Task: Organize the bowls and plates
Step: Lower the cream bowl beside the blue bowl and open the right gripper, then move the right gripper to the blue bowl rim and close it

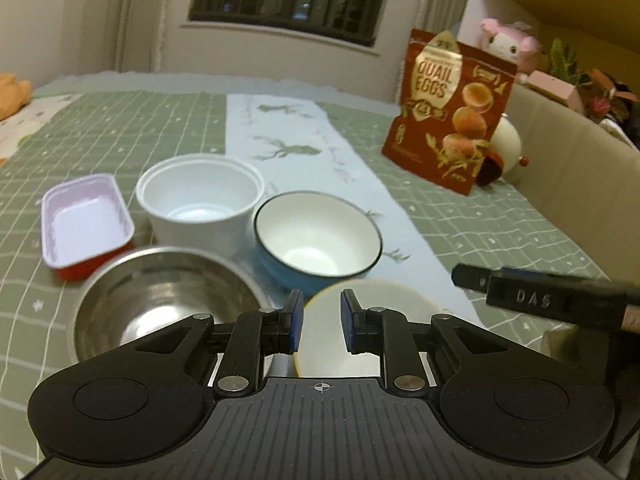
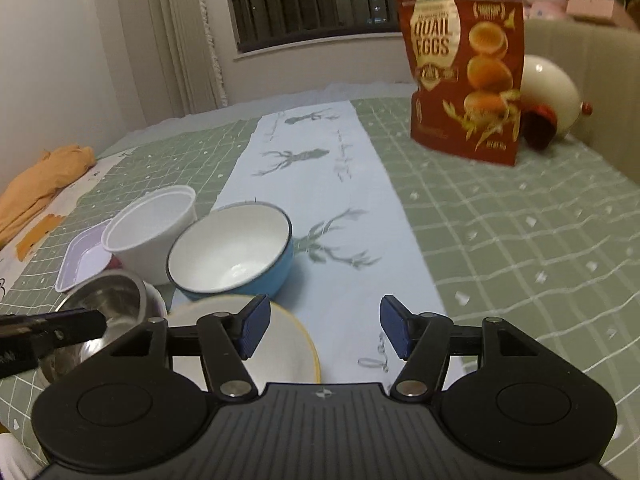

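Several dishes stand close together on the green checked cloth (image 1: 120, 132): a steel bowl (image 1: 160, 300) (image 2: 108, 300), a blue bowl with a white inside (image 1: 316, 240) (image 2: 232, 256), a white plastic tub (image 1: 200, 200) (image 2: 148, 232) and a red rectangular tray (image 1: 86, 224) (image 2: 82, 260). A cream bowl with a yellow rim (image 1: 400, 300) (image 2: 288, 348) sits nearest, under both grippers. My left gripper (image 1: 322, 320) hovers above it, jaws narrowly apart and empty. My right gripper (image 2: 324, 328) is open wide and empty, with its left pad (image 2: 254, 328) over the cream bowl's right edge.
A red quail-eggs bag (image 1: 444, 112) (image 2: 468, 72) stands at the back right, with a round white toy (image 2: 548, 96) behind it. A pale deer-print runner (image 2: 320, 184) runs down the middle. An orange cloth (image 2: 40, 184) lies far left. A beige padded edge (image 1: 580, 168) borders the right.
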Demonstrator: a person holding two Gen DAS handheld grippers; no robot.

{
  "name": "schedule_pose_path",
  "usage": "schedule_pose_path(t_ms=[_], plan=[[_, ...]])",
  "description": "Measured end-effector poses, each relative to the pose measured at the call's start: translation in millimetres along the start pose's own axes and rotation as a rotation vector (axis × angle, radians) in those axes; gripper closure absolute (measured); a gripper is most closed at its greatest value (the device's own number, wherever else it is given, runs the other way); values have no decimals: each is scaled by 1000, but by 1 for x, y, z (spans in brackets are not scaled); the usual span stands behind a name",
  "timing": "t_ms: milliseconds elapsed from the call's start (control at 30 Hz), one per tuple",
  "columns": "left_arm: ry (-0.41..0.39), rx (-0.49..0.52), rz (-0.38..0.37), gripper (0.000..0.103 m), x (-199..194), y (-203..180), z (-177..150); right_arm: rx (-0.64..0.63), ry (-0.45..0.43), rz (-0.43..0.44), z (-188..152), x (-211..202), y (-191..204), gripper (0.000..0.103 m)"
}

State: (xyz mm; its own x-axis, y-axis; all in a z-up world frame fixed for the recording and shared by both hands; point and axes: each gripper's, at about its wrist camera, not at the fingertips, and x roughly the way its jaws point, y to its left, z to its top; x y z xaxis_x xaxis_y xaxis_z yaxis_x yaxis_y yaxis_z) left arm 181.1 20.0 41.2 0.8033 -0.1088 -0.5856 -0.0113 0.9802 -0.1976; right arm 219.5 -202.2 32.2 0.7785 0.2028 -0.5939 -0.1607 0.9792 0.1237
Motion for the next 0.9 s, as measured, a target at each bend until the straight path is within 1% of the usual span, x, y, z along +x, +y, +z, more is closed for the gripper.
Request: schedule_pose_path(t_ms=[67,167,267,367,467,533,633,667,733,900], plan=[[-10,9,-25,81,3,4,8,-19,-1,-10,14,-4,7,35],[-14,18,-59,81,11,13,24,-39,28,-26,33,2,16,35],[-21,44,-69,81,22,18,41,-40,66,-40,49,13,20,35],[8,62,-110,81,40,22,59,-48,116,-62,61,29,22,32],[29,93,-126,81,60,26,69,-68,165,-80,66,49,24,32],[30,67,-141,81,71,35,70,-75,196,-99,67,61,25,31],[63,53,-158,81,85,40,75,-80,248,-120,67,83,28,31],[65,49,-159,81,86,43,76,-77,260,-120,67,88,29,31],[68,57,-136,81,88,46,75,-69,274,-110,69,97,32,31],[117,47,-112,81,98,59,75,-66,273,-103,71,111,43,27]])
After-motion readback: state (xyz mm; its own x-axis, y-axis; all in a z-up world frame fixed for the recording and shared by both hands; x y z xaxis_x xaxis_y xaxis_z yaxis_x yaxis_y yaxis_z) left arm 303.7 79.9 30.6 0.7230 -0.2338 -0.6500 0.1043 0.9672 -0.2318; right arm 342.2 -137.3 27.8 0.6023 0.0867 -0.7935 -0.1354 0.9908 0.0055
